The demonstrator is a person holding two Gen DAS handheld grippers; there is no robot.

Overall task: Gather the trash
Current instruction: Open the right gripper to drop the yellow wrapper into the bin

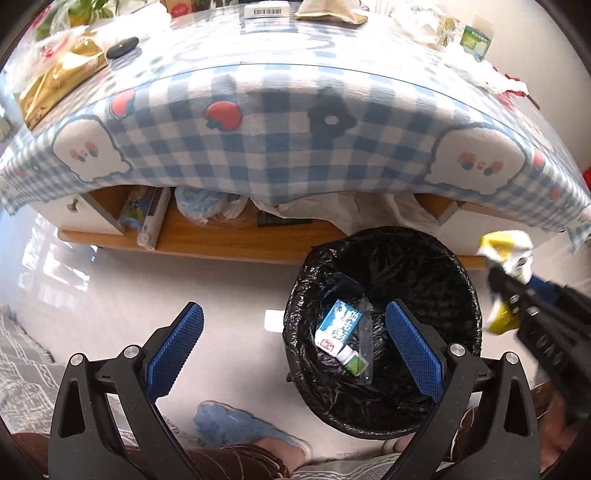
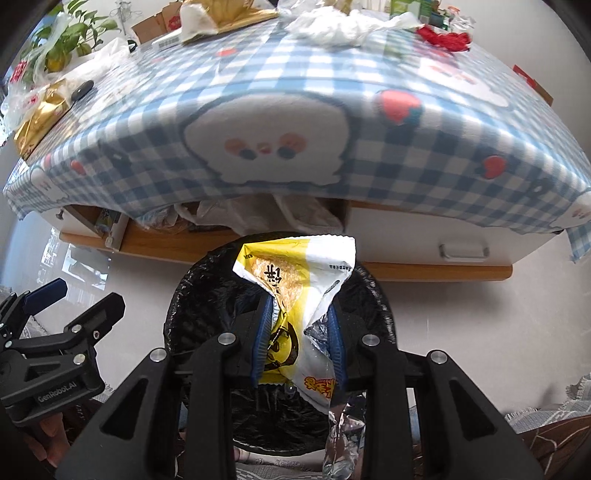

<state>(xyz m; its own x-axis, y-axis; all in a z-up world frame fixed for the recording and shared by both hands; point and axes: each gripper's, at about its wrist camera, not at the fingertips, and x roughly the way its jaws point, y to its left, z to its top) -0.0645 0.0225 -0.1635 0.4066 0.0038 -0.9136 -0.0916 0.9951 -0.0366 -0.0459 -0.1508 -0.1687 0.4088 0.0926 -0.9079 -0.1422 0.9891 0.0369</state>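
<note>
Over the round black-lined trash bin [image 1: 384,332], left wrist view: the left gripper [image 1: 293,350] has its blue-padded fingers [image 1: 177,350] wide apart, nothing between them. Only this view looks into the bin: a blue-and-white small carton [image 1: 341,332] with a green end lies on the black liner, a clear plastic strip beside it. The right gripper enters at the right edge, blurred, with the yellow-and-white crinkled snack wrapper [image 1: 508,258] in it, near the bin's right rim.

Right wrist view gives the wrapper close up, which the left view does not. The right gripper [image 2: 301,332] is clamped on the wrapper [image 2: 295,295]; blue pads press it from both sides about mid-length. The wrapper's top fans out above the fingertips, yellow with a brown food print and dark characters, white on the right side. Its torn lower end hangs below the pads, showing silver foil lining and orange lettering. Wrapper sits directly over the bin [image 2: 192,295], whose rim shows behind and around it; the bin's contents are hidden here.

Left gripper [image 2: 74,302] shows at lower left, apart from the bin.

Behind the bin stands the bench [image 2: 406,258] with a blue-and-white checked tablecloth [image 1: 258,147] printed with strawberries; crumpled white plastic [image 2: 332,29] and gold packaging [image 1: 55,81] lie on top.
</note>
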